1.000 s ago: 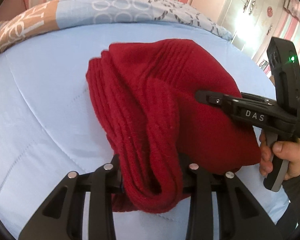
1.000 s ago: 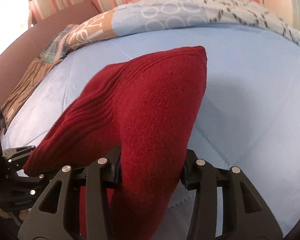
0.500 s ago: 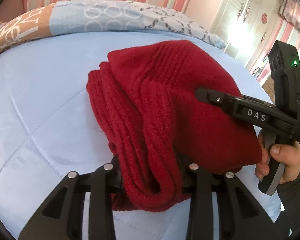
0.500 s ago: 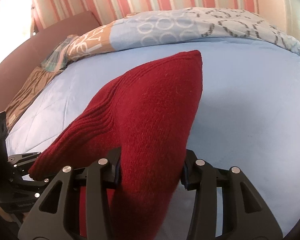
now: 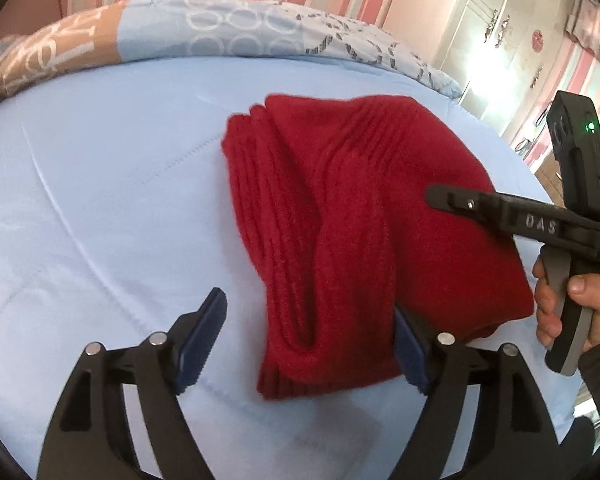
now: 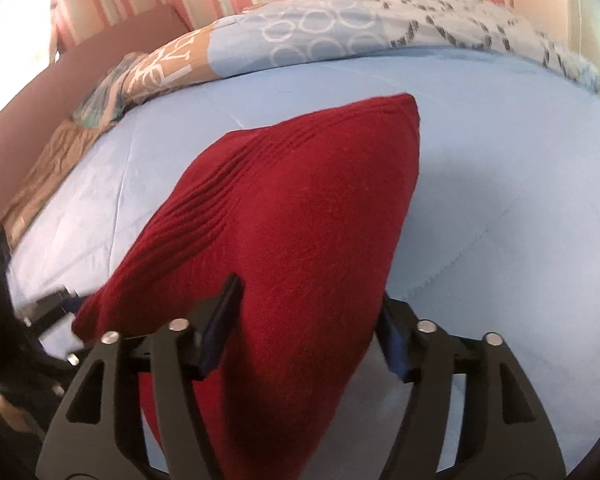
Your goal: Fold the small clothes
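A dark red knitted garment [image 5: 340, 216] lies folded in several layers on the light blue bedspread [image 5: 100, 208]. My left gripper [image 5: 308, 340] is open, its jaws spread wide; the garment's near edge lies between them, touching the right finger. My right gripper [image 6: 300, 332] is open too, its jaws apart around the garment [image 6: 292, 216], which fills the space between them. The right gripper also shows in the left wrist view [image 5: 500, 216], reaching over the garment from the right, held by a hand.
A patterned blue and tan quilt [image 5: 220, 28] lies rolled along the far side of the bed. A brown headboard [image 6: 112, 44] and tan pillow [image 6: 40, 184] are at the left in the right wrist view. A white wardrobe [image 5: 500, 32] stands beyond the bed.
Both grippers have opened and let go of the red garment, which now rests lower and flatter on the bedspread.
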Available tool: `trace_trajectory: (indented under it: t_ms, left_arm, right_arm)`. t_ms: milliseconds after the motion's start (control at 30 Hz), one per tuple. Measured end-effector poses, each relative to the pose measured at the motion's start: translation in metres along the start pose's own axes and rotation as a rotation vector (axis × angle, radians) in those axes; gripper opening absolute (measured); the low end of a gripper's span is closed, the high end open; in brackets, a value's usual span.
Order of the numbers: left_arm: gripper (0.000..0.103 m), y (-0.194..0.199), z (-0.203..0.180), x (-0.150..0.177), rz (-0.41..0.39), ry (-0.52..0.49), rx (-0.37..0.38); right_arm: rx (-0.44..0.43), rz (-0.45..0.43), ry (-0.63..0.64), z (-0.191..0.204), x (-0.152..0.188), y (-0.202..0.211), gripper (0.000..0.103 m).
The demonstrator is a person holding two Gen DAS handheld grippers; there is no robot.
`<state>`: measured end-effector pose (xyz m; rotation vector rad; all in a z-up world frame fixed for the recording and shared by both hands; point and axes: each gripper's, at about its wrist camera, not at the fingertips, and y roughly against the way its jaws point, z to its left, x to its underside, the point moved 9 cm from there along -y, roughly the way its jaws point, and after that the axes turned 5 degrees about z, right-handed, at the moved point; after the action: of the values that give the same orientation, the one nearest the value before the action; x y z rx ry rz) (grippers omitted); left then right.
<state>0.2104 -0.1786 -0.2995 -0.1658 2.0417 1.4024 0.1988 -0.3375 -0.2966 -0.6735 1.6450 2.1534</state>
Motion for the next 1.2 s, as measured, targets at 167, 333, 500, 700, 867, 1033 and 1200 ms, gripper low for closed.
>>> trace_trajectory:
  t_ms: [167,333,500,700,867,1033,1200]
  left_arm:
    - [0.083,0.026,-0.013,-0.005,-0.040,-0.057,0.013]
    - [0.085,0.052,-0.006,-0.009,-0.090,-0.066,-0.004]
    - [0.090,0.039,0.016,-0.008,-0.049,-0.034,-0.050]
    - [0.091,0.014,0.024,0.015,-0.004,-0.089,-0.122]
    - [0.091,0.009,0.028,0.022,-0.017,-0.106,-0.150]
    - [0.091,0.023,0.027,0.020,-0.053,-0.078,-0.153]
    - [0.091,0.052,0.031,0.024,-0.071,-0.023,-0.153]
  right_arm:
    - [0.138,-0.095,0.085,0.010,0.009,0.032,0.097]
    - [0.223,-0.093,0.105,0.011,0.027,0.052,0.097]
    - [0.286,-0.033,0.187,0.021,0.056,0.046,0.097]
    - [0.336,0.052,0.205,-0.002,0.078,0.021,0.096]
    - [0.325,0.041,0.197,-0.011,0.079,0.011,0.099]
    - [0.287,0.007,0.158,0.002,0.076,0.028,0.095]
    - [0.273,-0.057,0.177,0.036,0.069,0.057,0.098]
